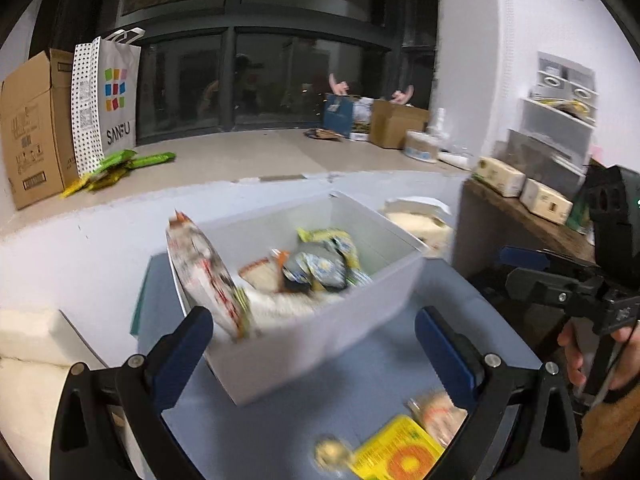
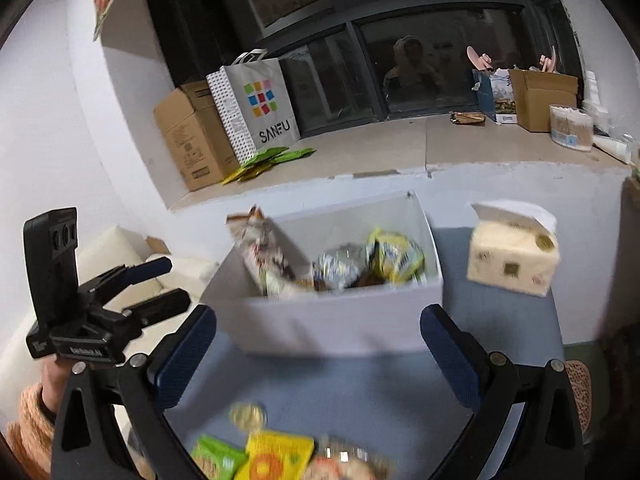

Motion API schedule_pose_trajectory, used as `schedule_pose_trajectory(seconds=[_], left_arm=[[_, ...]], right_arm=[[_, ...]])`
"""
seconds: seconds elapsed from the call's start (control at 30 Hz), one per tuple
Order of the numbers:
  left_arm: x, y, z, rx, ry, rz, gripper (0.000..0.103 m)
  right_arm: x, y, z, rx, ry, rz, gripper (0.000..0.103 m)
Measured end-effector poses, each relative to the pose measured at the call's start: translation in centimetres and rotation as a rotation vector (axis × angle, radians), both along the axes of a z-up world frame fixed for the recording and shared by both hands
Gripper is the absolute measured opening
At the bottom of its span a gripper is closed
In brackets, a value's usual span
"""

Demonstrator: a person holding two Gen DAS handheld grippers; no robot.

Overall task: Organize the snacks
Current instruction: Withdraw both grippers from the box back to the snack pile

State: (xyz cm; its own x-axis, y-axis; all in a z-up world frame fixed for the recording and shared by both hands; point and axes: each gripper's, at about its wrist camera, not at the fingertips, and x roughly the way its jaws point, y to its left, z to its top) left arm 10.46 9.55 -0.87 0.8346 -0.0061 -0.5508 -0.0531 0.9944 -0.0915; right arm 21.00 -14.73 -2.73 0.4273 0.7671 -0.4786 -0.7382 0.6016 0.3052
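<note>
Both the left gripper (image 1: 314, 338) and the right gripper (image 2: 318, 336) stand wide apart and empty, facing the white box (image 2: 340, 320) of packets, while the loose snacks (image 2: 276, 458) on the desk (image 2: 360, 392) lie nearer, just below both.
</note>
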Motion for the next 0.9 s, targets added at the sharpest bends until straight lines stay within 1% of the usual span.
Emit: schedule_pose_trajectory(seconds=[0.13, 0.17, 0.23, 0.27, 0.3, 0.37, 0.43, 0.6, 0.67, 0.77, 0.83, 0.9], left_arm=[[-4.0, -1.6, -1.3, -0.045, -0.015, -0.016, 0.103], [-4.8, -2.0, -1.7, -0.049, -0.017, -0.013, 0.103], [-6.4, -3.0, -2.6, -0.031, -0.015, -0.025, 0.103], [-7.1, -3.5, -3.0, -0.023, -0.016, -0.009, 0.103], [-7.7, -3.7, -3.5, -0.033, -0.010, -0.002, 0.103], [-8.9, -4.0, -4.6, -0.102, 0.000, 0.003, 0.103], [-9.6, -4.2, -5.5, -0.146, 0.010, 0.000, 0.103], [-10.7, -5.1, -6.6, -0.141, 0.015, 0.026, 0.103], [-10.9, -5.2, -6.8, -0.142, 0.018, 0.023, 0.103], [-11.2, -5.5, -6.5, -0.125, 0.012, 0.021, 0.103], [-11.6, -5.5, -6.3, -0.111, 0.003, 0.015, 0.103], [-11.9, -5.5, -6.2, -0.099, 0.000, 0.013, 0.103]], right_arm=[[-3.4, -2.3, -1.9, -0.004, -0.008, -0.005, 0.103], [-4.0, -2.7, -2.4, -0.006, -0.009, -0.013, 0.103], [-5.3, -3.6, -3.8, 0.001, 0.008, -0.025, 0.103], [-6.0, -4.1, -4.7, 0.004, 0.026, -0.031, 0.103], [-6.5, -4.4, -5.2, 0.006, 0.037, -0.039, 0.103], [-7.4, -5.1, -6.4, 0.013, 0.074, -0.057, 0.103], [-8.1, -5.7, -7.3, 0.037, 0.108, -0.054, 0.103], [-9.5, -6.4, -7.8, -0.001, 0.082, -0.095, 0.103], [-9.8, -6.5, -7.5, -0.004, 0.060, -0.098, 0.103], [-10.0, -6.6, -7.3, -0.025, 0.022, -0.088, 0.103], [-9.8, -6.4, -7.7, -0.064, 0.023, -0.087, 0.103], [-9.4, -6.2, -8.4, -0.096, 0.050, -0.099, 0.103]])
